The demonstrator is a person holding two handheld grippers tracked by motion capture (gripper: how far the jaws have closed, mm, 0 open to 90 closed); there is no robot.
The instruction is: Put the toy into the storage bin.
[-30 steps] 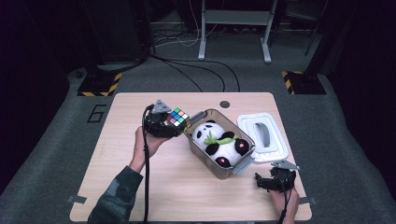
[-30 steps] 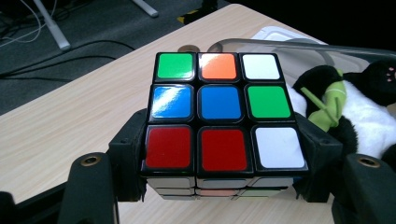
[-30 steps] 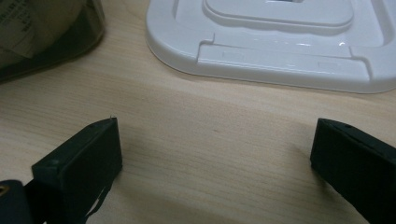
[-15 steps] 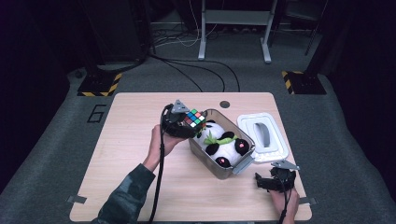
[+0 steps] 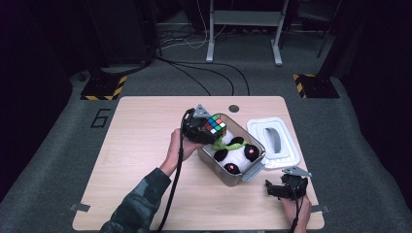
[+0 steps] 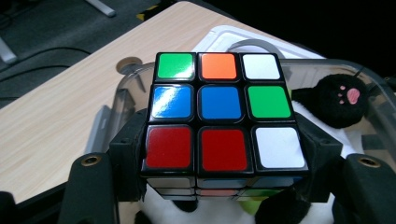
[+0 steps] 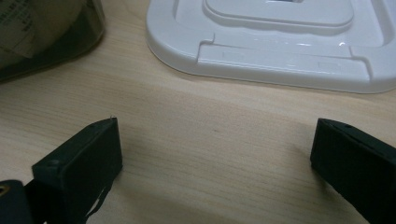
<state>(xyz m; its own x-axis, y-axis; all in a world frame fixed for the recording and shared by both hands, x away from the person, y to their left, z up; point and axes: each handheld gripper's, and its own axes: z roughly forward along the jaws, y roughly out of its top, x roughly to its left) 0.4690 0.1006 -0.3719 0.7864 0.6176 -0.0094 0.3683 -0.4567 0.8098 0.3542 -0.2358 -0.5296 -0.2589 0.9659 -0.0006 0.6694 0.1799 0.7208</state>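
A: Where is the multicoloured plastic puzzle cube right now?

B: Clamped between the jaws of the left gripper, held above the ten o'clock corner of the clear plastic storage box. In the left gripper view the cube sits square between the two black jaws, which press on its opposite side faces.

A: What's already in the box?

B: A black-and-white plush panda, taking up most of the floor. The box's white plastic lid lies on the light wooden table at the box's three o'clock.

A: How should the cube handle?

B: I'd judge it light and rigid, with glossy, slippery stickers. A flat-face grip across the middle layer looks wisest, since a corner grip could twist the layers. The soft panda should cushion it but may let it tilt.

A: And the other tool?

B: The right gripper rests at the box's five o'clock, jaws spread wide, nothing between them.
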